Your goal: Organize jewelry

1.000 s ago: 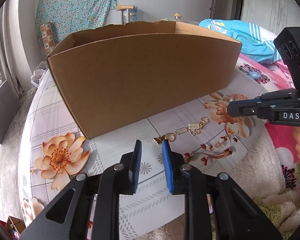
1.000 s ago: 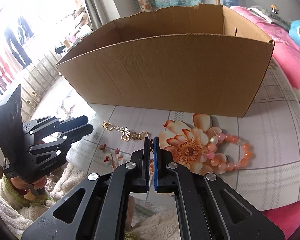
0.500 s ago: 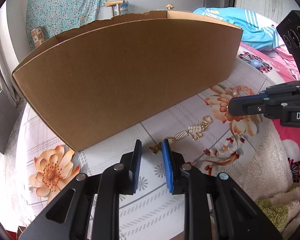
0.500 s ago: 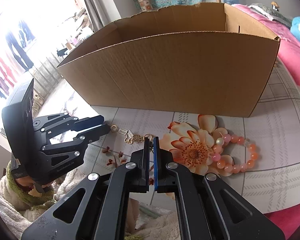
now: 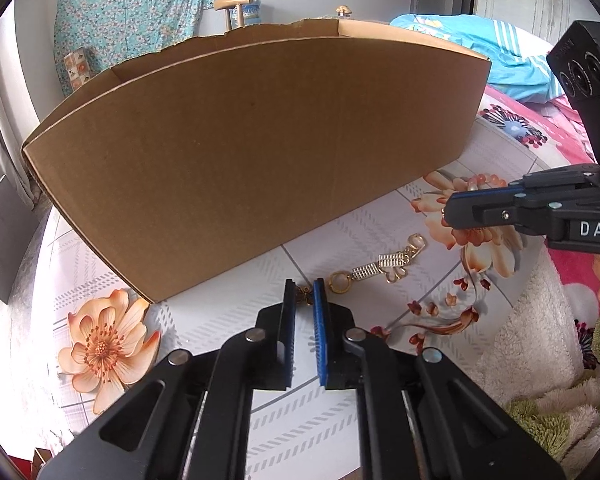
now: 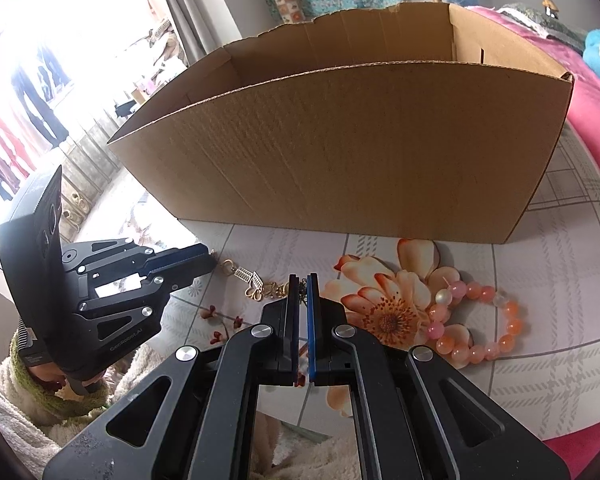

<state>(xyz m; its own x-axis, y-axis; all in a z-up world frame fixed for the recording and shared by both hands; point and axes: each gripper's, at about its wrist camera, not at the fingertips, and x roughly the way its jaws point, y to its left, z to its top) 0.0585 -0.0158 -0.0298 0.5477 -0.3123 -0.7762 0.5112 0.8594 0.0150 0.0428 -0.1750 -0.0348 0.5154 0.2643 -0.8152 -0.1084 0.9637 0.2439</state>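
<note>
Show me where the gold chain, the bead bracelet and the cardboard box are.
gold chain (image 5: 374, 270): left wrist view, on its ribbed middle link.
bead bracelet (image 6: 476, 354): right wrist view, on a bead at its lower edge.
cardboard box (image 6: 360, 152): right wrist view, on its near wall.

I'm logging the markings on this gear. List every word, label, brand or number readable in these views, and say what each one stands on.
"DAS", cut off by the picture's edge: white letters on the side of the right gripper, in the left wrist view.
"GenRobot.AI": small print low on the body of the left gripper, in the right wrist view; faint, so this reading is uncertain.
The cardboard box shows no print on the sides in view.
</note>
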